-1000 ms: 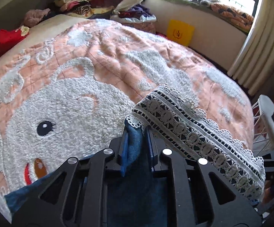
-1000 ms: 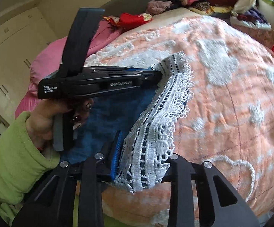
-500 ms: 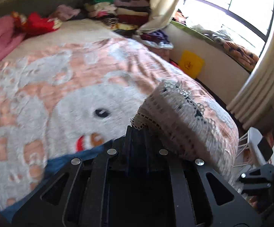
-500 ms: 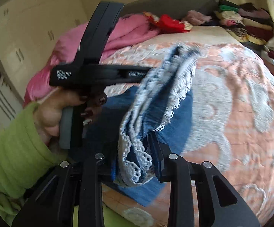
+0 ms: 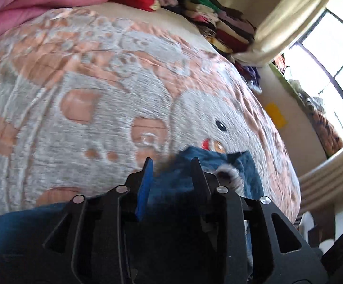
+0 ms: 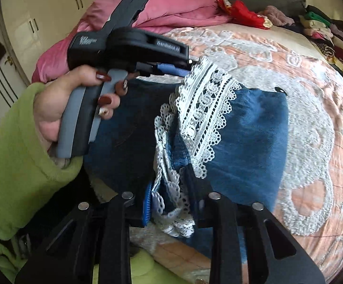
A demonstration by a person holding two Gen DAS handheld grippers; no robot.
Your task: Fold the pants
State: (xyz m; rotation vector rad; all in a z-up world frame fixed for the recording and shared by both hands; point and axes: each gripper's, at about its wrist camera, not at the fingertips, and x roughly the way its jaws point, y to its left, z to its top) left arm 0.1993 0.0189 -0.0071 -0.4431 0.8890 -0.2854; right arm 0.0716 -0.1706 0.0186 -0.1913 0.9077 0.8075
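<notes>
Soft matt blue cloth pants (image 6: 249, 127) with white openwork lace hem (image 6: 204, 108); fuzzy bedspread (image 5: 100, 99).

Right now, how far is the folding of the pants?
Done: the lace-trimmed leg end lies folded over the blue pants on the bedspread. In hand: the right gripper grips the lace hem; the left gripper is opening with nothing pinched. Left: release, then probably another fold.

We read "GenRobot.AI" in pale letters on the side of the left gripper (image 6: 185, 67) body, a small white print on its rear block too blurred for us to make out, nothing else legible.
</notes>
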